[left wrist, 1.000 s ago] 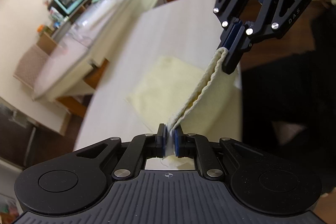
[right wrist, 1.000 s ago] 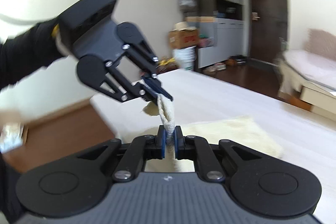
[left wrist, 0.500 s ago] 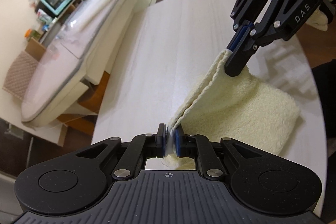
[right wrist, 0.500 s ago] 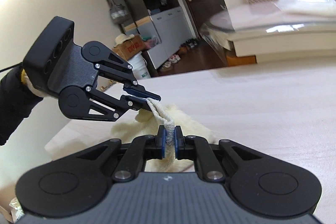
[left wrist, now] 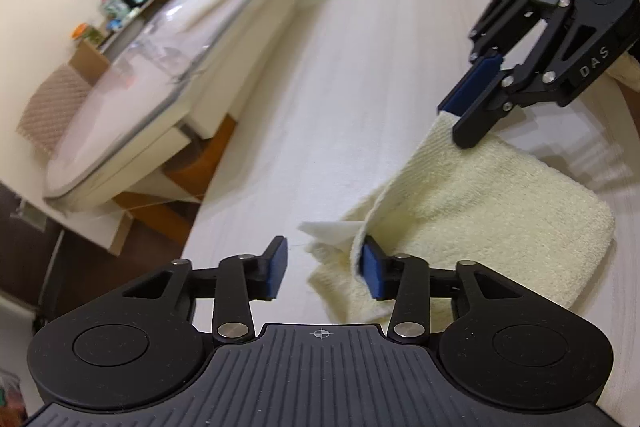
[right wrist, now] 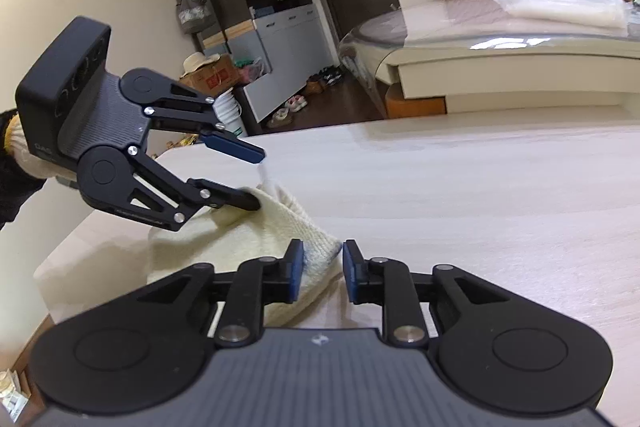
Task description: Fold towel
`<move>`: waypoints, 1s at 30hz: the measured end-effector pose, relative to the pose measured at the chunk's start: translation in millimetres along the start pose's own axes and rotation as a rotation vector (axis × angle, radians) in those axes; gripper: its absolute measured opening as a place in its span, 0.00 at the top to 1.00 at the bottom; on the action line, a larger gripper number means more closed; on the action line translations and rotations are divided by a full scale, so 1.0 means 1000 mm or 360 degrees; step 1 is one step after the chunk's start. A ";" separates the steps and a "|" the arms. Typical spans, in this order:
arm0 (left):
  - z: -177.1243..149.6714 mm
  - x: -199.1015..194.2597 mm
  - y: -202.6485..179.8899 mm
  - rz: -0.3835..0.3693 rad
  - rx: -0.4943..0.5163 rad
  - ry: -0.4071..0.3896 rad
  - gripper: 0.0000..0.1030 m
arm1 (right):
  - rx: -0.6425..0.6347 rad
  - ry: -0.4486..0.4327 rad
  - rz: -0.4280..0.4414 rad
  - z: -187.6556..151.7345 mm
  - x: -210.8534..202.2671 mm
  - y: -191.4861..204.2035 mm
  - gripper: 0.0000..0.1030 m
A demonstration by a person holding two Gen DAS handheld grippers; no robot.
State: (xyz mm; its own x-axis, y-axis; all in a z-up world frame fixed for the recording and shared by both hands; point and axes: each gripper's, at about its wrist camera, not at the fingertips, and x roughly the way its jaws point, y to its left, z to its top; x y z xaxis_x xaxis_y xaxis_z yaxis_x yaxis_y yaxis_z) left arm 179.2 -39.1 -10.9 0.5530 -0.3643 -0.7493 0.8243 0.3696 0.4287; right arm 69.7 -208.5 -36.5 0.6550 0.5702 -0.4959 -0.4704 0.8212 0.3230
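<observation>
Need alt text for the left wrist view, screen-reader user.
Left gripper, jaws just opened, hangs over a folded pale yellow towel on a light wood table; the towel's raised edge leans on one pad. Opposite, the right gripper sits at the far corner, jaws parted. A cluttered counter lies behind.

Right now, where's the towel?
Folded on the pale table, the towel lies right of centre in the left wrist view, between the two just-opened grippers.
</observation>
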 end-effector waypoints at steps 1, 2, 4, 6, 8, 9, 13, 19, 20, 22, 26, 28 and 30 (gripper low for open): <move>-0.001 0.001 0.000 0.0006 -0.0012 0.0002 0.56 | 0.0003 -0.0006 -0.0005 0.000 0.000 -0.001 0.70; -0.002 0.001 -0.001 0.0010 -0.0022 0.0005 0.56 | 0.0000 -0.0018 -0.0017 0.001 0.001 -0.001 0.70; -0.004 0.003 -0.001 0.0011 -0.0044 0.0005 0.56 | 0.0008 -0.0027 -0.0014 0.003 0.003 -0.002 0.70; -0.005 0.002 0.003 -0.0010 -0.0088 -0.0005 0.55 | 0.0009 -0.0035 -0.0009 0.006 0.005 -0.003 0.70; -0.006 0.000 0.006 -0.0024 -0.0123 -0.0018 0.52 | -0.0014 -0.0030 -0.0021 0.008 0.008 -0.002 0.70; -0.006 -0.002 0.009 -0.0025 -0.0133 -0.0024 0.45 | -0.0055 -0.0021 -0.0052 0.008 0.009 0.000 0.70; -0.006 -0.008 0.017 -0.0017 -0.0141 -0.0045 0.39 | -0.0108 -0.0009 -0.0091 0.008 0.010 0.002 0.70; -0.007 -0.005 0.021 0.0040 -0.0070 -0.0007 0.31 | -0.0148 0.0025 -0.0103 0.010 0.017 0.003 0.70; -0.008 -0.005 0.019 0.0026 -0.0039 -0.0002 0.31 | -0.0155 0.0028 -0.0106 0.010 0.017 0.002 0.70; -0.009 -0.006 0.018 -0.0004 0.0007 -0.0011 0.30 | -0.0166 0.0046 -0.0120 0.010 0.019 0.003 0.70; -0.014 -0.018 0.029 -0.0089 -0.0075 -0.0104 0.21 | -0.0145 0.0058 -0.0132 0.011 0.021 0.000 0.70; -0.016 -0.024 0.034 -0.0113 -0.0119 -0.0142 0.17 | -0.0142 0.0061 -0.0138 0.011 0.022 0.000 0.70; -0.019 -0.028 0.040 -0.0015 -0.0142 -0.0161 0.17 | -0.0146 0.0065 -0.0143 0.011 0.022 0.000 0.70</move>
State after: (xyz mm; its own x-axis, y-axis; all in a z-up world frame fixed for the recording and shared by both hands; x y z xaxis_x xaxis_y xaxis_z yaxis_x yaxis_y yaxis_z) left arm 194.5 2.0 17.3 0.5586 -0.4506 -0.6964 0.8178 0.4390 0.3720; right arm 90.7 -195.8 -38.5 0.6733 0.4915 -0.5523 -0.4643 0.8625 0.2014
